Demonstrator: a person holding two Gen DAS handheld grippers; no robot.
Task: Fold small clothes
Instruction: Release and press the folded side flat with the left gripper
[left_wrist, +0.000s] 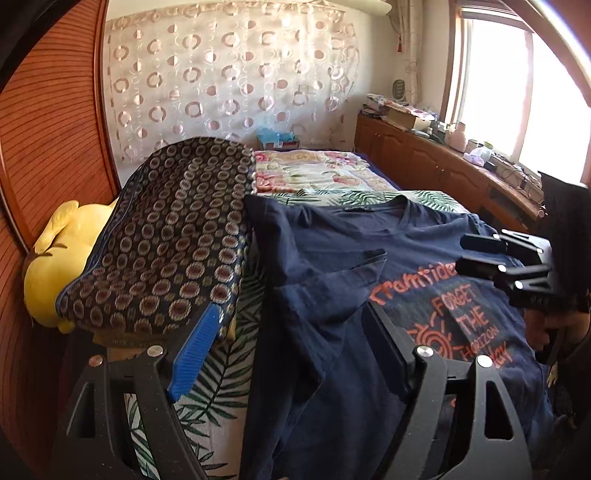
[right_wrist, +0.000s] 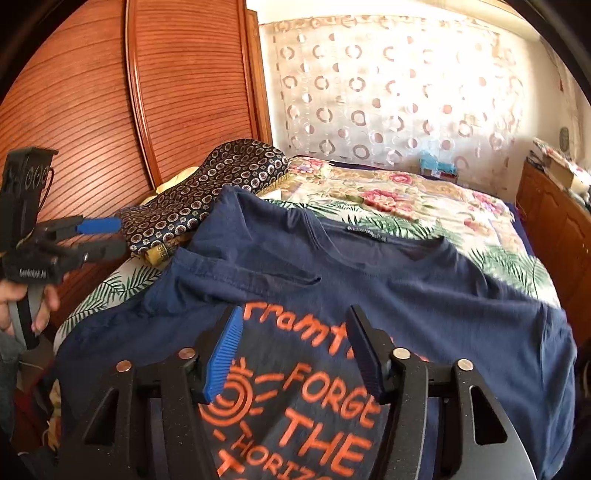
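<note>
Cloth is the whole matter here: the navy shirt (right_wrist: 424, 280) lies face up across the bed (right_wrist: 424, 206), neck at 12 o'clock in the right wrist view, orange print toward 6. It looks light, limp and thin, likely to sag and crease wherever it is lifted, so it should handle best when pinched at a hem, a shoulder seam or a sleeve edge rather than mid-panel. One sleeve (right_wrist: 258, 273) is already turned in over the chest at about 10 o'clock from the print. A patterned pillow (right_wrist: 207, 199) touches the shirt's far left corner. The left gripper (left_wrist: 291, 328) stands spread wide above the shirt's left side, with cloth below its jaws but nothing pinched. The right gripper (right_wrist: 291, 354) hangs partly open over the print, jaws apart, also holding nothing; whether its tips brush the fabric cannot be told.
</note>
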